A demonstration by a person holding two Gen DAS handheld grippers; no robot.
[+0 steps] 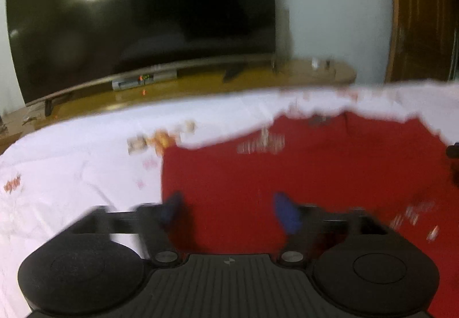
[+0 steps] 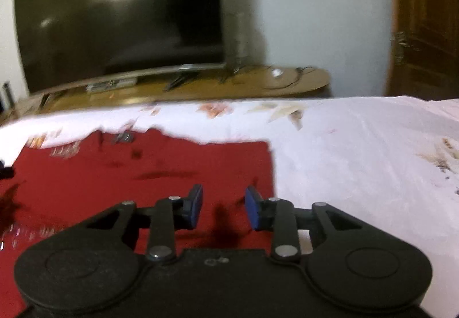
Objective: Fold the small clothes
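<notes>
A small red garment lies flat on a white printed sheet. In the left wrist view my left gripper is open over the garment's left part, blue pads apart, nothing between them. In the right wrist view the same red garment lies left of centre, and my right gripper is open just above its right edge, empty. The picture is blurred in both views. A dark piece of the other gripper shows at the edge of each view.
The white sheet covers the bed and spreads wide to the right. Beyond it stands a low wooden cabinet with a large dark TV. A wooden door is at the far right.
</notes>
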